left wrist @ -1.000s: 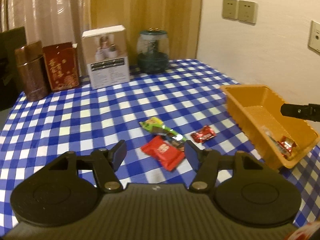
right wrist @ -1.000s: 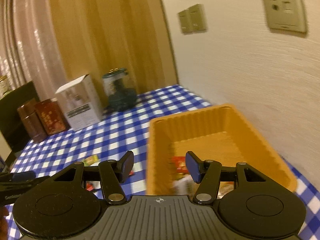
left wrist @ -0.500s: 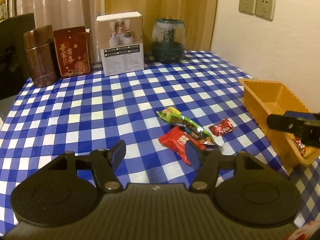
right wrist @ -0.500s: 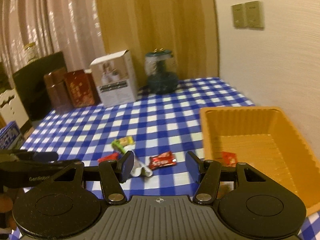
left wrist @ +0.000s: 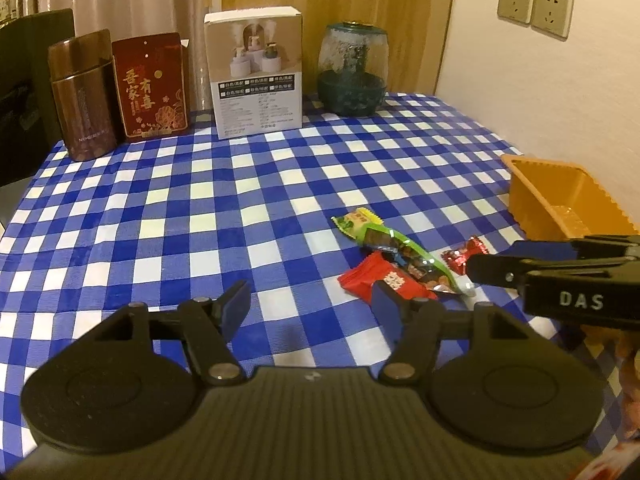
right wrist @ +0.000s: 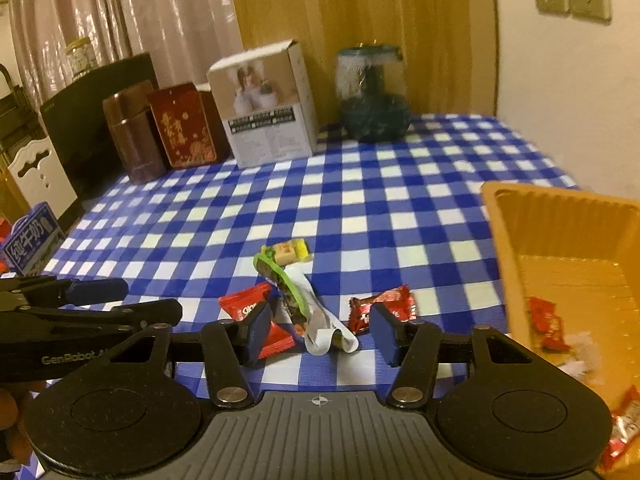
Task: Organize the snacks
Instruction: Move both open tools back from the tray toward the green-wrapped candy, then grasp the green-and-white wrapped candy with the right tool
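Three loose snacks lie together on the blue checked cloth: a long green packet (left wrist: 396, 252) (right wrist: 296, 296), a flat red packet (left wrist: 376, 280) (right wrist: 248, 304) and a small red candy (left wrist: 464, 254) (right wrist: 380, 308). The orange tray (left wrist: 532, 204) (right wrist: 498, 240) stands to their right with several red-wrapped snacks inside. My left gripper (left wrist: 310, 308) (right wrist: 132, 302) hovers open and empty, just left of the pile. My right gripper (right wrist: 320, 332) (left wrist: 480, 270) hangs over the pile's near side, its jaws closing. The green packet's silvery end shows between its fingers, and the pads do not press it.
Along the table's far edge stand a brown canister (left wrist: 82, 96), a red box (left wrist: 150, 84), a white carton (left wrist: 256, 72) and a glass jar (left wrist: 352, 72). A wall runs along the right side behind the tray. A blue carton (right wrist: 32, 244) sits off the table's left edge.
My right gripper swung left from above the tray to the loose snacks and narrowed. My left gripper drifted left and lower; the snacks now sit by its right finger.
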{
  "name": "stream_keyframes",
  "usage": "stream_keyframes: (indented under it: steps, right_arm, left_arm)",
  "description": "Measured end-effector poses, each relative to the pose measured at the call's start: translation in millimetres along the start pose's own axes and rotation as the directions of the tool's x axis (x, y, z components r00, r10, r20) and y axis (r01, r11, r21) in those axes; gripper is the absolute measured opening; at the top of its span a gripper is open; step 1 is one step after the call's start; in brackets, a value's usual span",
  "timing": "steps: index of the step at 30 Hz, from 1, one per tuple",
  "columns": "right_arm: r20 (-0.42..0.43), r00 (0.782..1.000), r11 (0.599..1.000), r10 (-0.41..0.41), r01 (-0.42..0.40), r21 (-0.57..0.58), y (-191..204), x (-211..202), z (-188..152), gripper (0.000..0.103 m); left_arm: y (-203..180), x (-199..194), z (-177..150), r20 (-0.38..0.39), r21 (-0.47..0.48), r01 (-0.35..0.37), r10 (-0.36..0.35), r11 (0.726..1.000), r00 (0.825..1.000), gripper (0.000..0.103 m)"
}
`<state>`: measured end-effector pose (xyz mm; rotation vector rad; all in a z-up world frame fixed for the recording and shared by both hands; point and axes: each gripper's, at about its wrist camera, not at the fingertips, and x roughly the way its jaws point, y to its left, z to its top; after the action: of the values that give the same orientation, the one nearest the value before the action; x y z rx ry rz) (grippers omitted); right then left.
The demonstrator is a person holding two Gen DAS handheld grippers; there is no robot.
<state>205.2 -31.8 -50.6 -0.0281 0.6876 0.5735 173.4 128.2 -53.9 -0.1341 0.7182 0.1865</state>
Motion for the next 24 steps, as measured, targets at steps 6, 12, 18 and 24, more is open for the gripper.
stream_keyframes:
  steps: [6, 12, 18, 24]
  right_arm:
    - [-0.05, 0.998, 1.0, 0.025, -0.025, 0.003, -3, 21, 3, 0.044]
    - [-0.09, 0.996, 1.0, 0.024, -0.024, -0.003, -6, 35, -1, 0.044]
    - [-0.119, 0.993, 1.0, 0.02, -0.02, -0.004, -6, 42, -7, 0.041]
    - [-0.124, 0.992, 1.0, 0.01, -0.008, 0.017, -10, 38, -8, 0.024]
  left_arm:
    - [4, 11, -1, -0.021, -0.003, 0.01, -0.01, 1.0, 1.0, 0.064]
    - [3, 20, -2, -0.039, -0.005, 0.024, -0.025, 1.0, 0.999, 0.064]
    - [1, 21, -2, -0.038, -0.01, 0.033, -0.034, 0.999, 0.999, 0.064]
    - [2, 27, 0, -0.054, -0.064, 0.09, -0.093, 0.994, 0.994, 0.064]
